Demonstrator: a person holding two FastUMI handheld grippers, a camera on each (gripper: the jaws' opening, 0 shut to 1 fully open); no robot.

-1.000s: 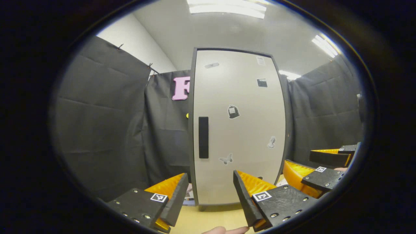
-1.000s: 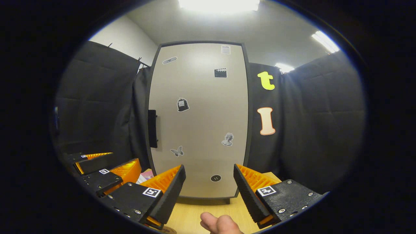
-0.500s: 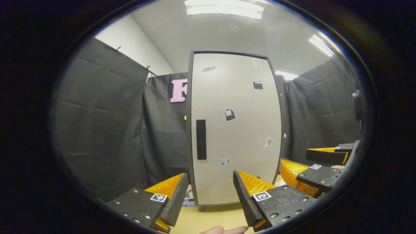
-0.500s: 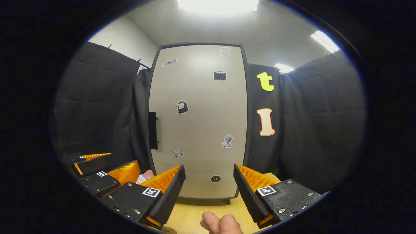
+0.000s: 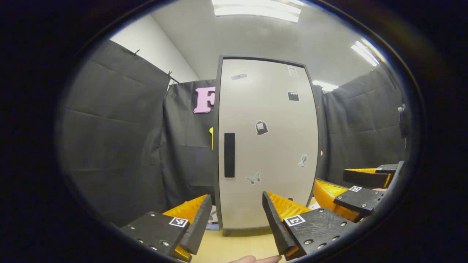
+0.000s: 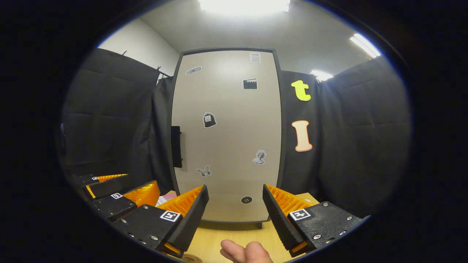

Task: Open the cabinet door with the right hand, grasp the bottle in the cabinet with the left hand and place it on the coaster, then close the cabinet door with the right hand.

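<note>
Little has changed since the earlier frames: both views have drifted only slightly against the tall pale-grey cabinet door (image 6: pixel 226 135), which remains fully closed in its dark frame. Left gripper (image 5: pixel 234 223) is held low before the door with its fingers spread and nothing between them; right gripper (image 6: pixel 234 213) is likewise held low, fingers spread and empty, and also appears at the right edge of the left gripper view (image 5: pixel 360 190). Black vertical bar handle (image 5: pixel 229 155) sits on the door's left margin, at mid-height, seen edge-on in the right gripper view (image 6: pixel 176 146). Small monochrome stickers (image 6: pixel 209 119) are scattered over the door face. Cabinet stands on a light wooden desk (image 6: pixel 215 243), with a thumb and fingertip of the holding hand (image 6: pixel 245 252) visible at the bottom. Bottle is judged to be inside the cabinet, hidden by the shut door; its position cannot be told. A round brown edge at the very bottom of the right gripper view may be the coaster, but that cannot be confirmed. Judgement: the task stands at its first step, with both grippers waiting apart from the door so the right one can reach across to the handle; the handle's far-side position calls for a leftward approach that clears the left gripper
</note>
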